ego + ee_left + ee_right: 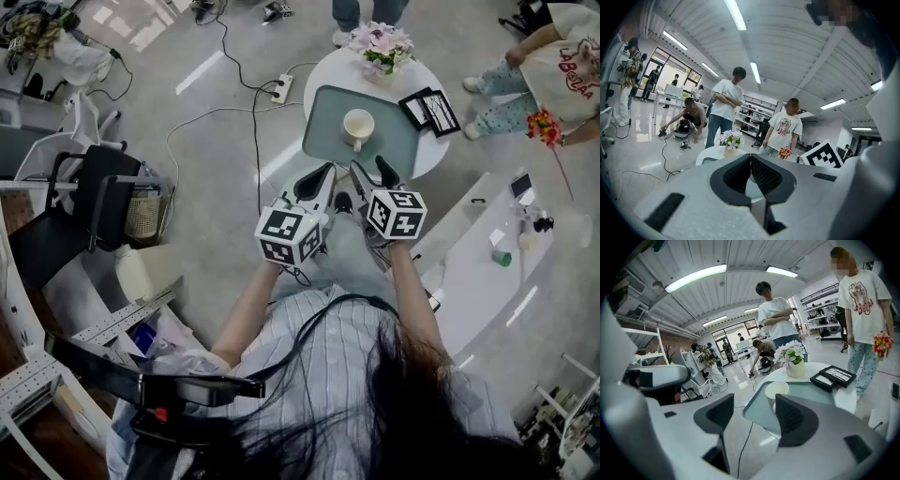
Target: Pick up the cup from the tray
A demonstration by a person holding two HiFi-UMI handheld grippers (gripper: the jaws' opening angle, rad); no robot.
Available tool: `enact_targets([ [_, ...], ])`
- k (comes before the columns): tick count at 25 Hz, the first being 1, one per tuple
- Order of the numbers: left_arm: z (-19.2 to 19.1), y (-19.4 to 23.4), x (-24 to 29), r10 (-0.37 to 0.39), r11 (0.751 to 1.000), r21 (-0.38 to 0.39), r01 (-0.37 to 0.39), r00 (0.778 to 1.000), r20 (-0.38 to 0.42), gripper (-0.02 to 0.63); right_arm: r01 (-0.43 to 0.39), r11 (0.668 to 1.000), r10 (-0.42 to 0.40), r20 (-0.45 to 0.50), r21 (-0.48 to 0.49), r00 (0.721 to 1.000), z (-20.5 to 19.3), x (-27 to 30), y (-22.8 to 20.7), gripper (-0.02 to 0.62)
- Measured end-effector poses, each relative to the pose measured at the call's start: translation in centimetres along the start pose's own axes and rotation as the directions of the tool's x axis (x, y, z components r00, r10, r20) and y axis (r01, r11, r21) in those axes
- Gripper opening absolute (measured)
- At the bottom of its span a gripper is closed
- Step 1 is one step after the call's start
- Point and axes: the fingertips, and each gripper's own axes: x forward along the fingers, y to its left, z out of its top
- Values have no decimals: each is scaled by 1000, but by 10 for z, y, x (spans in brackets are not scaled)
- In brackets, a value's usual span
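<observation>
Left gripper jaws closed, empty; right gripper jaws apart, empty; cup upright on tray.

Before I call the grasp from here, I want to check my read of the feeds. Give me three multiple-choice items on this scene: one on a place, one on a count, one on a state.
1. Where does the cup stand?
A. on the tray
B. on the floor
C. on a chair

2. How many black frames lie on the round table?
A. one
B. two
C. four

3. How is the right hand-held gripper?
A. shut on the cup
B. open, nothing between its jaws
C. shut, empty

Answers:
1. A: the head view shows the cup upright near the tray's middle.
2. B: two frames lie side by side just past the tray's right edge.
3. B: its own view shows the jaws apart, with the cup ahead of them and untouched.
</observation>
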Motion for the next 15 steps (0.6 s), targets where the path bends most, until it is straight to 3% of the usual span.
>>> enact_targets([
  [6,0,27,11,60,997,-45,-60,998,-4,15,41,997,-45,-56,-65,997,-14,47,-24,357],
  [15,-5,55,48,108,992,-54,-111,992,-63,15,83,993,-98,-215,-81,972,-45,106,-65,374],
])
